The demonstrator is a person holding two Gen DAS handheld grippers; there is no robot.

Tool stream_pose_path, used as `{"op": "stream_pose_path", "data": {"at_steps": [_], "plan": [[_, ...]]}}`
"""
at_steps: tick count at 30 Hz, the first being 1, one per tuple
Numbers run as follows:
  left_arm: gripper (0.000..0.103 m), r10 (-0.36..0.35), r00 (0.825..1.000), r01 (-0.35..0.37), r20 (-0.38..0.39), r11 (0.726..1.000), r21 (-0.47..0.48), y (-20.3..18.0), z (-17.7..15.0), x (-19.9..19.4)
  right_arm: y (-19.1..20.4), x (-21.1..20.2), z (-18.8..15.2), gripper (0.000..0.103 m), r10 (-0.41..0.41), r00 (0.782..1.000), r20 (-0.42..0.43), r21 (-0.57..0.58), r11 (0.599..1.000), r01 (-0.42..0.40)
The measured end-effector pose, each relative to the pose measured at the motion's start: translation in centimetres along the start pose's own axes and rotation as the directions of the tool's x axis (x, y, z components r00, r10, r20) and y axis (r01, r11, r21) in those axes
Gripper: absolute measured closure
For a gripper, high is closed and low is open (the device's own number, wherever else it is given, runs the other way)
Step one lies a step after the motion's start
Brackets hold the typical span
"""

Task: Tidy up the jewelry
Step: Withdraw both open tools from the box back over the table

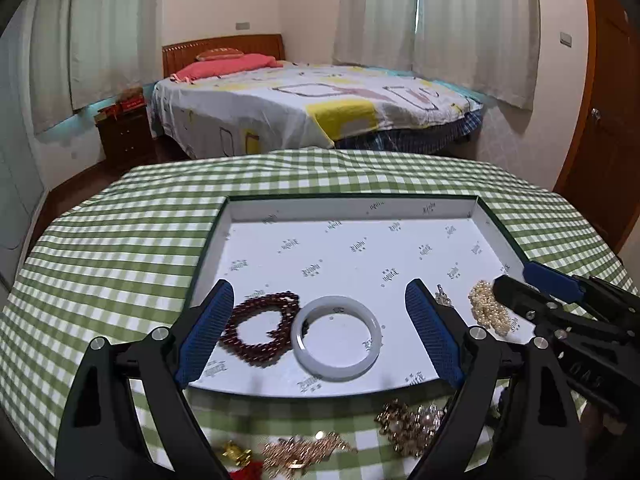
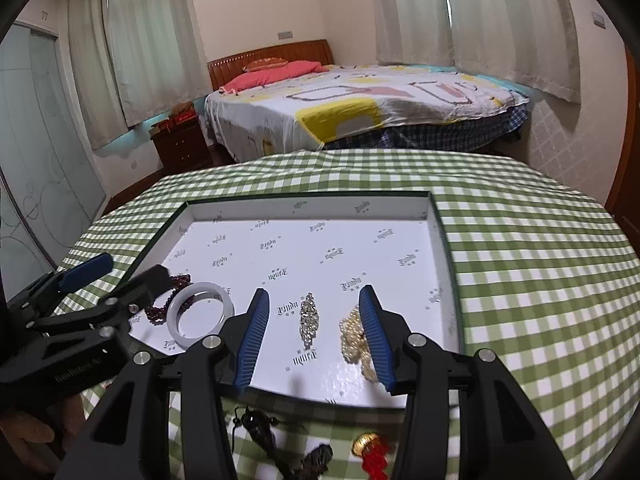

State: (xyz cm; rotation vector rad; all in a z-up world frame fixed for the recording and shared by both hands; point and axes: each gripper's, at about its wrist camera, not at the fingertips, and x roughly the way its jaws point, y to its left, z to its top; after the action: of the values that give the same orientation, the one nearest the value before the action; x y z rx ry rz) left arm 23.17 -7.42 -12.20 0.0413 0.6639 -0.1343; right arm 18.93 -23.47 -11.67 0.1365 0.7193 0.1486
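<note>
A shallow white-lined tray (image 1: 352, 205) (image 2: 308, 205) sits on the green checked tablecloth. On its floor lie a dark red bead bracelet (image 1: 260, 330) (image 2: 158, 314), a pale jade bangle (image 1: 336, 338) (image 2: 200, 314), a small rhinestone piece (image 2: 309, 318) (image 1: 442, 298) and a pearl bracelet (image 1: 488, 308) (image 2: 352, 336). My left gripper (image 1: 319, 285) (image 2: 134, 265) hovers open over the red beads and the bangle, touching neither. My right gripper (image 2: 314, 290) (image 1: 514, 274) is open above the rhinestone piece. Its right finger hides part of the pearls.
Loose jewelry lies on the cloth in front of the tray: gold pieces (image 1: 408, 424), a rose-gold chain (image 1: 304, 450), dark earrings (image 2: 256, 424) and a red and gold charm (image 2: 372, 448). A bed (image 1: 312, 108) stands beyond the table's far edge.
</note>
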Motion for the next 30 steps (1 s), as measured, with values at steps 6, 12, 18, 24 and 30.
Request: {"op": "stream_pose_path", "data": {"at_steps": [6,12,18,24,30], "plan": [[0.018,0.020,0.999,-0.019,0.031,1.000,-0.012,1.1,-0.7,-2.7,-0.1,-2.6,-0.7,0.056,-0.019,0.999,0.031,0.007,1.000,0.018],[0.018,0.039,0.999,-0.038,0.035,0.999,-0.028,2.4,-2.5,-5.2,0.4,-4.2,-2.8,0.056,-0.040,0.999,0.029,-0.013,0.999,0.040],[0.018,0.069,0.997,-0.068,0.030,0.997,-0.027,3.5,-4.8,-6.8,0.7,-4.7,-5.4,0.056,-0.041,0.999,0.001,-0.014,0.999,0.041],[0.018,0.111,0.994,-0.111,-0.002,0.994,-0.024,5.0,-7.2,-7.3,1.1,-4.4,-6.8,0.056,-0.031,0.999,-0.026,-0.016,0.999,0.030],[0.018,0.129,0.990,-0.132,-0.051,0.989,-0.067,7.0,-8.2,-6.6,1.4,-4.0,-7.4,0.056,-0.021,0.999,-0.041,-0.018,1.000,0.020]]}}
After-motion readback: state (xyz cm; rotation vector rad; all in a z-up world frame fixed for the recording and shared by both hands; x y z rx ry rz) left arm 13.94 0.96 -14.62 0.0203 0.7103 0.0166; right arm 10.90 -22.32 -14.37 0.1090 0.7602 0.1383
